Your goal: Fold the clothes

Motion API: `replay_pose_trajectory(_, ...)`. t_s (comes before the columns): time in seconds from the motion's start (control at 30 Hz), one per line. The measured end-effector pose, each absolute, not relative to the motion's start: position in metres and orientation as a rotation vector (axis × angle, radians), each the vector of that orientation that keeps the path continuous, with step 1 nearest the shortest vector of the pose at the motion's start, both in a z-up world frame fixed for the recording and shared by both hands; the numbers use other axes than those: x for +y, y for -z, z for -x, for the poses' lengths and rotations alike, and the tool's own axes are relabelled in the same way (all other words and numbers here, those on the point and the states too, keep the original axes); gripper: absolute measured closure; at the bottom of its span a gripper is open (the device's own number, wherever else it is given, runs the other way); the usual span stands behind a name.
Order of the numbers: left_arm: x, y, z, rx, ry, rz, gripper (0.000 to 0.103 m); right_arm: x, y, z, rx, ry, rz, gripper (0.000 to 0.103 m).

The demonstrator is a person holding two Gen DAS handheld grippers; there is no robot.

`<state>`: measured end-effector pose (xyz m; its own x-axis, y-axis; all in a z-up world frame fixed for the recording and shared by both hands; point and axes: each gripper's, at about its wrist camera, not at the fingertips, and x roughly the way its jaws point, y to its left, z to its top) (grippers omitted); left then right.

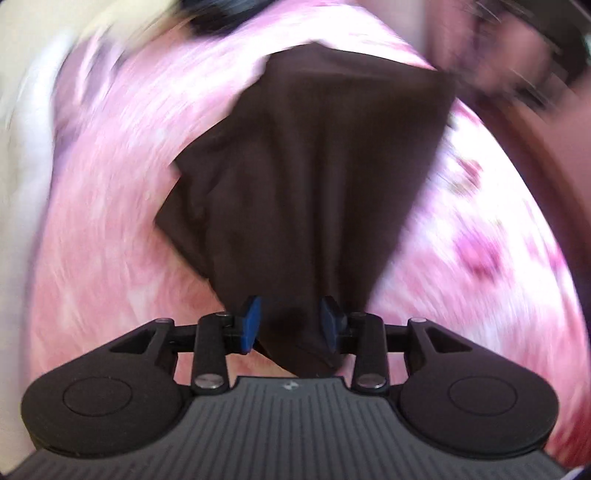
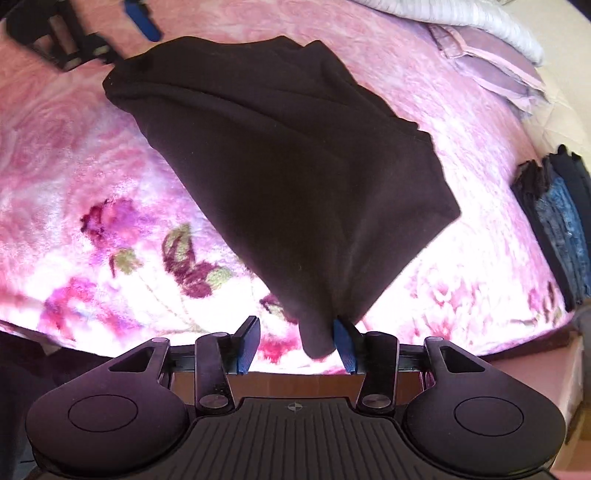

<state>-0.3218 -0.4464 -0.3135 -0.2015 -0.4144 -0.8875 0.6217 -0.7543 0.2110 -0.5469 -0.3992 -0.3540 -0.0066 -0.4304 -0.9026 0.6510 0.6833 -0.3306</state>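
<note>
A dark brown garment [image 1: 314, 177] lies folded on the pink floral blanket [image 1: 110, 221]. In the left wrist view its near corner sits between my left gripper's [image 1: 291, 325] blue pads, which stand apart on either side of it. In the right wrist view the garment [image 2: 295, 177] stretches away from my right gripper [image 2: 295, 343], whose jaws are wide apart; a fold of cloth rests against the right pad [image 2: 343, 343]. The left gripper [image 2: 140, 18] shows at the garment's far corner.
The blanket [image 2: 92, 184] covers a bed. A stack of folded dark and blue clothes [image 2: 557, 218] sits at the right edge. A lilac pillow [image 2: 491, 70] and a white striped cloth [image 2: 461, 18] lie at the far right.
</note>
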Motion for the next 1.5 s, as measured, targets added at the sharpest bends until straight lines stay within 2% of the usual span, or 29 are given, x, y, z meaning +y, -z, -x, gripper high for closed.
replay_pose_trajectory(0.13, -0.494, 0.323, 0.290, 0.639, 1.965, -1.258, 0.074, -0.393, 0.352, 0.550, 1.283, 0.922, -0.320, 0.053)
replay_pose_trajectory(0.17, -0.504, 0.326, 0.282, 0.736, 1.963, -1.236, 0.095, -0.391, 0.353, 0.550, 1.283, 0.928, -0.344, 0.053)
replay_pose_trajectory(0.2, -0.512, 0.328, 0.277, 0.797, 1.964, -1.225, 0.101, -0.390, 0.354, 0.550, 1.281, 0.932, -0.368, 0.053)
replay_pose_trajectory(0.33, -0.534, 0.323, 0.271, 0.724, 1.974, -1.233, 0.101, -0.391, 0.353, 0.551, 1.251, 0.963, -0.432, 0.053)
replay_pose_trajectory(0.43, -0.544, 0.334, 0.268, 0.780, 1.964, -1.248, 0.099, -0.397, 0.357, 0.553, 1.241, 0.988, -0.464, 0.053)
replay_pose_trajectory(0.6, -0.542, 0.334, 0.257, 0.835, 1.916, -1.202, 0.083, -0.403, 0.353, 0.553, 1.218, 1.017, -0.521, 0.052)
replay_pose_trajectory(0.97, -0.500, 0.293, 0.249, 0.825, 1.769, -1.234, 0.086, -0.385, 0.318, 0.533, 1.119, 1.096, -0.655, 0.052)
replay_pose_trajectory(1.5, -0.464, 0.268, 0.263, 0.688, 1.917, -1.261, 0.086, -0.339, 0.278, 0.514, 1.113, 1.181, -0.599, 0.049)
